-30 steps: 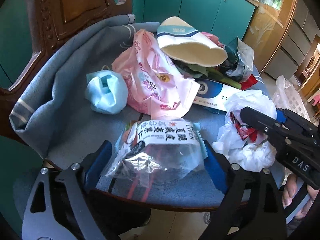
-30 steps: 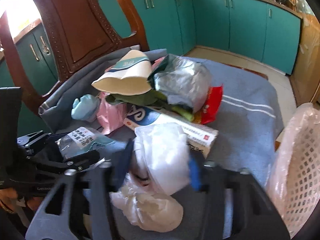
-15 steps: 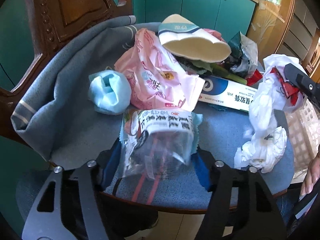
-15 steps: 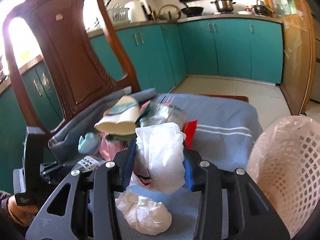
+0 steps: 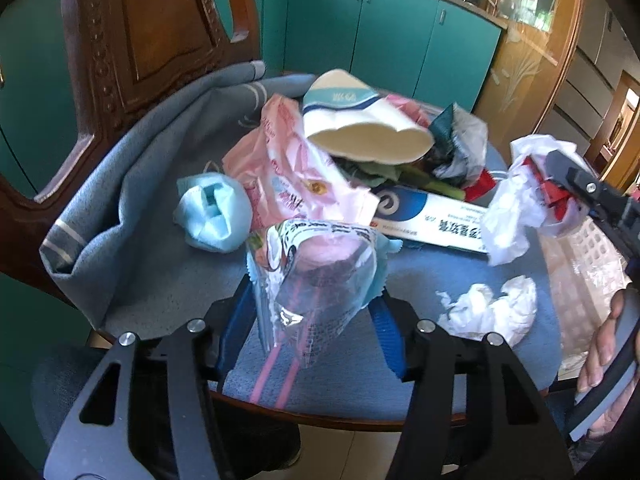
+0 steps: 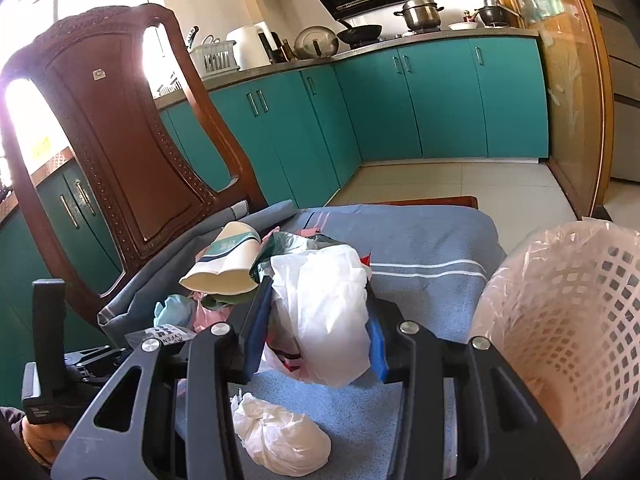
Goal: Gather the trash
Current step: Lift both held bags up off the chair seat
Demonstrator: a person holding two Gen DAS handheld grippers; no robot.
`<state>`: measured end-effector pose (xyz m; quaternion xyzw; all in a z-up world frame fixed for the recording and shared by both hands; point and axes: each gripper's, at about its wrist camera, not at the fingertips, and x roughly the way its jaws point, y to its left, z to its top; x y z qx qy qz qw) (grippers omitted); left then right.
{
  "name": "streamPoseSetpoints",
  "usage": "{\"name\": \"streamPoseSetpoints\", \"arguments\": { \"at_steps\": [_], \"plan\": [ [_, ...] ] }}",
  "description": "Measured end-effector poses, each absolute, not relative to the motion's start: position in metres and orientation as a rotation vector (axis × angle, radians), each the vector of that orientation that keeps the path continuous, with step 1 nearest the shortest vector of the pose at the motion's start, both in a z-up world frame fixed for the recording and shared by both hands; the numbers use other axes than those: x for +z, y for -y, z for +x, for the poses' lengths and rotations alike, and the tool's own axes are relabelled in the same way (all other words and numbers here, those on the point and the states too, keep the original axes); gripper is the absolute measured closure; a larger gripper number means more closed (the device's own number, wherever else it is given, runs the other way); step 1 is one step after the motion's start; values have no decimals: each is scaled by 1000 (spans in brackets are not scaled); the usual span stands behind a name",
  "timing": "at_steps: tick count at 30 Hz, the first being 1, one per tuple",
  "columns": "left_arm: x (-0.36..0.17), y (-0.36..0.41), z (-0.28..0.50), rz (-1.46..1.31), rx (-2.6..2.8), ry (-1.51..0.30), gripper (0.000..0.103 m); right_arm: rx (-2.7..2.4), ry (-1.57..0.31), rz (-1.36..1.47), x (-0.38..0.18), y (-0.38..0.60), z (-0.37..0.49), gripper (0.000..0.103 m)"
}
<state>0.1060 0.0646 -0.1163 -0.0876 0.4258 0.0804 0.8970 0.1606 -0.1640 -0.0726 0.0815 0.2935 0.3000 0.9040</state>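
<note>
Trash lies piled on a chair seat under a blue cloth [image 5: 160, 264]. My left gripper [image 5: 314, 300] has its jaws closing on a clear printed snack wrapper [image 5: 316, 264]; the blue pads press its sides and it bulges up between them. At the right of the left wrist view, my right gripper [image 6: 318, 308] is shut on a crumpled white plastic bag [image 6: 324, 312] with red showing inside, held above the seat. A white mesh basket [image 6: 568, 320] lined with a thin bag stands just right of it.
On the seat lie a white tissue wad [image 5: 488, 308], a squashed paper cup [image 5: 360, 128], a pink bag [image 5: 288, 168], a light blue mask [image 5: 212, 212] and a white-and-blue box [image 5: 432, 220]. The carved wooden chair back [image 5: 152, 32] rises behind; teal cabinets [image 6: 440, 100] line the room.
The left jaws have closed in on the snack wrapper, which now stands crumpled and slightly raised. The right gripper has lifted the white bag off the seat and tilted upward; the tissue wad stayed behind.
</note>
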Motion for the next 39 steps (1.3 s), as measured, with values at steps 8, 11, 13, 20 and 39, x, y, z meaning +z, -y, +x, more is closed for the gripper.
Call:
{"name": "streamPoseSetpoints", "arguments": {
  "at_steps": [8,11,13,20,39],
  "plan": [
    [-104,-57,95,-160,156,-848,45,623,-620,130,-74,151,161,61],
    [-102,-52,92,-159,153,-845,45,614,-612,100,-74,144,160,57],
    [-104,-56,93,-159,153,-844,45,611,-604,84,-73,141,159,57],
    [-103,-60,91,-164,157,-847,45,607,-583,100,-70,144,157,35],
    [-106,-60,91,-163,186,-834,45,781,-653,-78,-74,153,119,32]
  ]
}}
